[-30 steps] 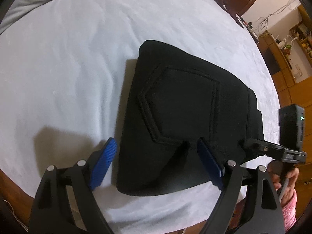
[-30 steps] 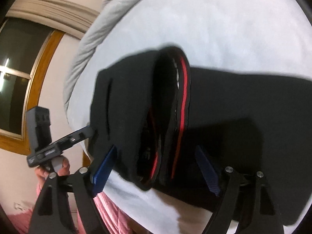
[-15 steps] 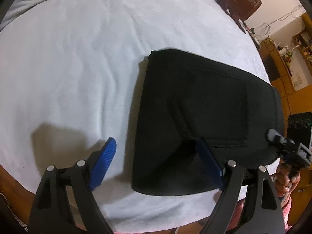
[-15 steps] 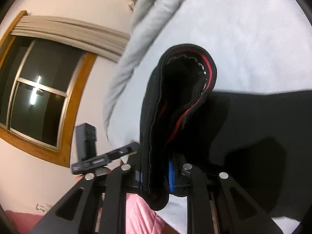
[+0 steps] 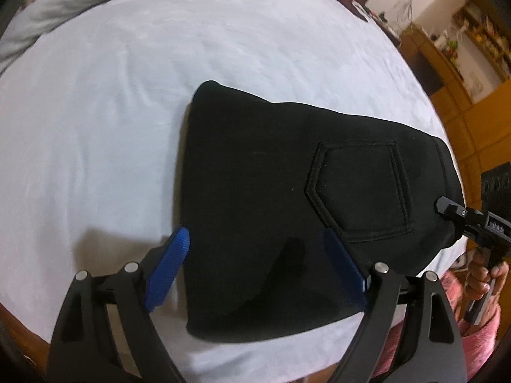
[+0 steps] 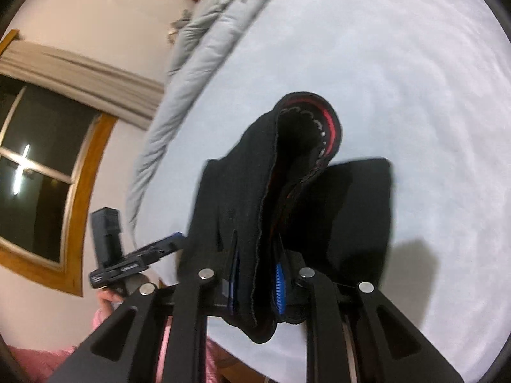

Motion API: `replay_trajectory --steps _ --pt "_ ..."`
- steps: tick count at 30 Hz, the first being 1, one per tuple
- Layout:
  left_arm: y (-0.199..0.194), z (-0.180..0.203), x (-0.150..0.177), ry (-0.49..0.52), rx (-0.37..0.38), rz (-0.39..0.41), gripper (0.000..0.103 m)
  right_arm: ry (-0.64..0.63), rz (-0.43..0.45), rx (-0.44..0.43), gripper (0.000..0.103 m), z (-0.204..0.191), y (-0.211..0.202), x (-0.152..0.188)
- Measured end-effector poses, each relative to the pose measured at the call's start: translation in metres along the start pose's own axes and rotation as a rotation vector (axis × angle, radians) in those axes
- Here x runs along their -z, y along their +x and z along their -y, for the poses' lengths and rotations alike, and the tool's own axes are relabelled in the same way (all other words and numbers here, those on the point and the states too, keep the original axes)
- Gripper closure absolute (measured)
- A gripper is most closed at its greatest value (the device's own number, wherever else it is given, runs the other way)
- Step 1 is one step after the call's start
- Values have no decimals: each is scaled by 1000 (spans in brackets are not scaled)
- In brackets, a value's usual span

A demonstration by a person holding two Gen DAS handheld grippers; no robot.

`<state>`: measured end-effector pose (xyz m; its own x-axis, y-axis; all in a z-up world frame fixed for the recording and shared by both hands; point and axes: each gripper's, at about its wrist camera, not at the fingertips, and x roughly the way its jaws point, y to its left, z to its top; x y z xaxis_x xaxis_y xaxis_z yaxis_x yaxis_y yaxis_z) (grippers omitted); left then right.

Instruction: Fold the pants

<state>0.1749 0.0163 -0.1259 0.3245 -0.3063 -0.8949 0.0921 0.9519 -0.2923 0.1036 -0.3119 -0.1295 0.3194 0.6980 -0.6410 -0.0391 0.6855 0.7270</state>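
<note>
Two grippers work over a bed (image 5: 95, 102) covered in a white sheet, with a grey quilt (image 6: 204, 32) bunched along its far edge. Black pants (image 5: 271, 198), folded into a thick wedge, lie on the sheet near its front edge, back pocket (image 5: 361, 191) facing up. At the waistband (image 6: 306, 134), red trim shows inside. Left gripper (image 5: 255, 265) hovers over the fold with jaws spread wide, holding nothing. Right gripper (image 6: 258, 281) has its jaws clenched on the waistband end.
</note>
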Motion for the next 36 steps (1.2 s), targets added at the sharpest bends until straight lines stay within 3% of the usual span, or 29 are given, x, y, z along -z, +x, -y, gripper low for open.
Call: replay_trajectory --steps 8,12,13,16,19,22,25,28,31,36 --pt "31 13 0 115 -176 -11 8 70 -49 58 79 48 24 14" --pt "24 6 -1 102 -153 -18 9 48 -46 83 69 40 12 11" --pt "21 6 -2 102 -151 -20 9 18 -32 118 63 35 5 10" --pt "2 8 -11 99 -142 33 9 -121 58 258 62 3 -20 4" --pt "-18 15 -25 88 -84 93 9 -199 105 226 62 -27 -28 -12" --pt "-17 23 -38 73 18 77 9 -231 79 226 62 -44 -6 -30" --pt "0 26 -47 54 90 28 9 -181 48 237 64 -35 20 -47" --pt "30 18 -52 43 58 -40 9 -65 21 241 70 -4 39 -56" --pt "52 5 -49 30 47 -88 9 -49 20 227 76 14 52 -54" --pt "50 8 -50 64 23 -96 9 -7 36 188 78 17 53 -56"
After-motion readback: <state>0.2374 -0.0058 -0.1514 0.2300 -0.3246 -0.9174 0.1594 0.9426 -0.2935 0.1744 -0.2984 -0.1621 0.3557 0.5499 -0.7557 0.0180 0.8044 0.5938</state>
